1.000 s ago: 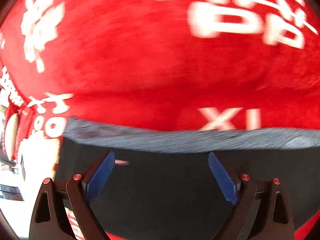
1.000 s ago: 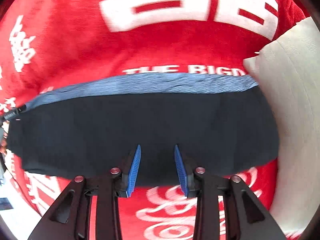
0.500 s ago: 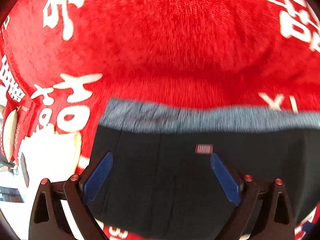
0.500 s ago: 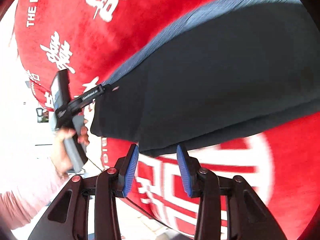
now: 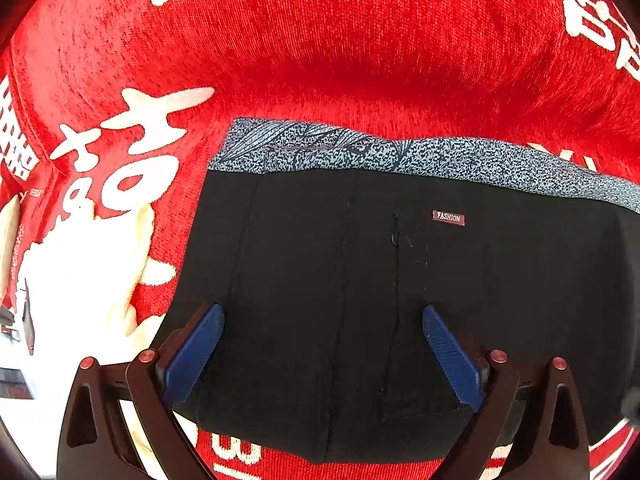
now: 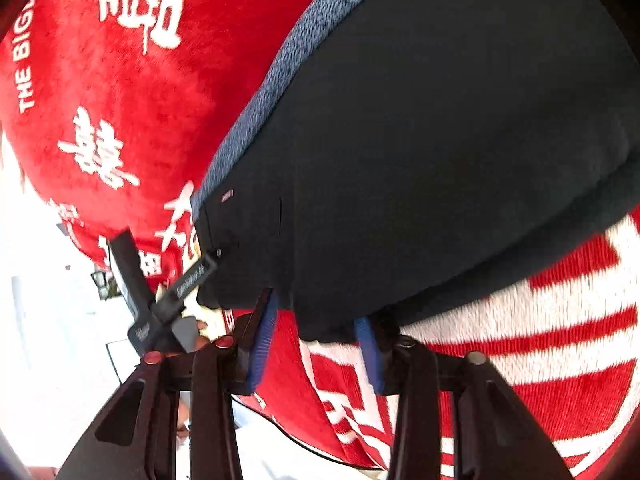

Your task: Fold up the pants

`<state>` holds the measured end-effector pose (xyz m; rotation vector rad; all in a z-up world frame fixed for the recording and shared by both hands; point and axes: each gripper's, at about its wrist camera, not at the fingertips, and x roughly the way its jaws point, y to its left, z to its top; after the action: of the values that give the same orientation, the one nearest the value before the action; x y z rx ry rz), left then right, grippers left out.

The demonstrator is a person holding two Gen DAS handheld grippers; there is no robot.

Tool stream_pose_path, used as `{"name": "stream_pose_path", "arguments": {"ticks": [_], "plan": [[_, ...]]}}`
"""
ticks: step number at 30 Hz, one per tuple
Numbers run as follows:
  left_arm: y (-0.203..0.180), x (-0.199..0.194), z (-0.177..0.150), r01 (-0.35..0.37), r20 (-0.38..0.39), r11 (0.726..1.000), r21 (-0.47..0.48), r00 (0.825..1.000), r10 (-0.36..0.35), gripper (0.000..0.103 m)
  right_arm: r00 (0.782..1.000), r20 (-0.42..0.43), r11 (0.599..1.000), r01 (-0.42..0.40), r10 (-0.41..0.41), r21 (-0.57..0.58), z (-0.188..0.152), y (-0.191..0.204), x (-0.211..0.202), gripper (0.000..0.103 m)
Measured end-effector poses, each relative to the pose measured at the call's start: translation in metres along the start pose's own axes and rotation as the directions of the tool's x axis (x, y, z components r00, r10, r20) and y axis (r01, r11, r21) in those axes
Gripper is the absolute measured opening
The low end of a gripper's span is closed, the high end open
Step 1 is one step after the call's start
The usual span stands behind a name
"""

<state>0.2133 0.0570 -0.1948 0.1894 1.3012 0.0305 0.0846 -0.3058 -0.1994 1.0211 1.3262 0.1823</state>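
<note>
Black pants [image 5: 360,300] with a speckled grey-blue waistband [image 5: 400,156] and a small "FASHION" tag lie folded flat on a red blanket [image 5: 320,40] with white lettering. My left gripper [image 5: 322,352] is open wide and empty, hovering over the pants near their left end. In the right wrist view the pants [image 6: 440,140] fill the upper right. My right gripper [image 6: 316,344] is open, its fingers straddling the near folded edge of the pants. The left gripper shows there too [image 6: 172,292], at the far end of the pants.
A cream cloth patch [image 5: 92,280] lies on the blanket left of the pants. The blanket's edge and a bright white floor [image 6: 48,320] are at the left of the right wrist view.
The left gripper has pulled back, so more of the pants shows below it. The right gripper has swung round to the pants' side and come up to their near edge.
</note>
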Motion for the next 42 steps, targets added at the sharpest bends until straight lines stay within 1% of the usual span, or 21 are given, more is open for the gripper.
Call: {"name": "stream_pose_path", "arguments": {"ticks": [1,3,5,6,10,12,15,18,19,21,23,26,27,29,30,31,34,35,37,39,42], "plan": [[0.0,0.0,0.0,-0.001,-0.001,1.0,0.008,1.0,0.001,0.1,1.0,0.023,1.0,0.019,-0.018,-0.023,0.005,0.008,-0.004,0.009],[0.004,0.002,0.001,-0.002,0.001,1.0,0.026,1.0,0.002,0.1,0.999,0.042,0.995,0.03,-0.026,-0.091,0.007,0.023,-0.014,0.008],[0.003,0.004,0.0,0.003,0.01,0.999,0.038,1.0,-0.003,0.101,0.996,0.051,0.978,0.084,-0.075,-0.19,-0.002,0.037,-0.021,0.008],[0.002,0.004,-0.001,-0.004,0.017,0.999,0.041,1.0,0.003,0.103,0.994,0.048,0.973,0.107,-0.099,-0.206,-0.008,0.035,-0.022,0.007],[0.001,0.002,-0.001,-0.02,0.015,0.999,0.036,1.0,0.019,0.103,0.989,-0.013,0.983,0.143,-0.146,-0.116,-0.024,-0.003,-0.008,0.007],[-0.006,-0.007,-0.001,-0.024,-0.005,0.998,0.052,1.0,0.024,0.103,0.992,-0.04,0.988,0.115,-0.12,-0.107,-0.027,-0.009,-0.01,0.009],[-0.026,-0.031,-0.007,0.018,0.017,0.997,0.081,1.0,-0.02,0.103,0.978,-0.07,0.967,0.179,-0.194,-0.182,-0.031,-0.007,-0.027,0.009],[-0.061,-0.053,-0.017,0.091,0.025,0.987,0.132,0.995,-0.095,0.103,0.963,-0.004,0.935,0.261,-0.27,-0.24,-0.024,-0.006,-0.065,0.01],[-0.074,-0.058,-0.02,0.111,0.03,0.982,0.15,0.993,-0.117,0.103,0.956,0.038,0.924,0.29,-0.29,-0.25,-0.016,-0.004,-0.08,0.01],[-0.104,-0.064,-0.024,0.156,0.021,0.973,0.169,0.987,-0.162,0.103,0.936,0.118,0.898,0.351,-0.331,-0.266,0.004,0.0,-0.1,0.018],[-0.127,-0.063,-0.027,0.182,0.004,0.968,0.174,0.983,-0.185,0.103,0.912,0.181,0.87,0.407,-0.369,-0.279,0.023,0.003,-0.111,0.03],[-0.157,-0.053,-0.035,0.189,-0.027,0.963,0.192,0.982,-0.188,0.103,0.877,0.228,0.829,0.475,-0.422,-0.294,0.051,-0.002,-0.118,0.031],[-0.165,-0.049,-0.041,0.17,-0.037,0.963,0.207,0.985,-0.166,0.103,0.865,0.229,0.812,0.5,-0.447,-0.303,0.058,-0.006,-0.117,0.031],[-0.166,-0.043,-0.048,0.168,-0.036,0.967,0.192,0.986,-0.164,0.103,0.822,0.209,0.753,0.57,-0.53,-0.329,0.062,-0.019,-0.111,0.027],[-0.162,-0.042,-0.049,0.18,-0.034,0.97,0.163,0.984,-0.177,0.103,0.818,0.19,0.748,0.574,-0.543,-0.333,0.061,-0.028,-0.111,0.026],[-0.16,-0.041,-0.049,0.19,-0.046,0.971,0.148,0.982,-0.185,0.103,0.833,0.195,0.764,0.553,-0.518,-0.333,0.058,-0.033,-0.114,0.025],[-0.16,-0.041,-0.048,0.183,-0.058,0.974,0.137,0.983,-0.176,0.103,0.85,0.197,0.777,0.527,-0.489,-0.344,0.047,-0.036,-0.124,0.027],[-0.164,-0.042,-0.048,0.169,-0.054,0.974,0.151,0.985,-0.162,0.103,0.863,0.192,0.8,0.505,-0.467,-0.325,0.043,-0.038,-0.128,0.029],[-0.172,-0.045,-0.047,0.135,-0.036,0.973,0.186,0.991,-0.131,0.103,0.902,0.161,0.86,0.431,-0.401,-0.273,0.038,-0.048,-0.139,0.03],[-0.175,-0.046,-0.047,0.116,-0.024,0.973,0.199,0.993,-0.113,0.103,0.924,0.151,0.897,0.379,-0.352,-0.228,0.035,-0.054,-0.144,0.032],[-0.176,-0.046,-0.047,0.115,-0.026,0.975,0.19,0.993,-0.112,0.103,0.946,0.158,0.938,0.308,-0.284,-0.159,0.039,-0.065,-0.146,0.038]]}}
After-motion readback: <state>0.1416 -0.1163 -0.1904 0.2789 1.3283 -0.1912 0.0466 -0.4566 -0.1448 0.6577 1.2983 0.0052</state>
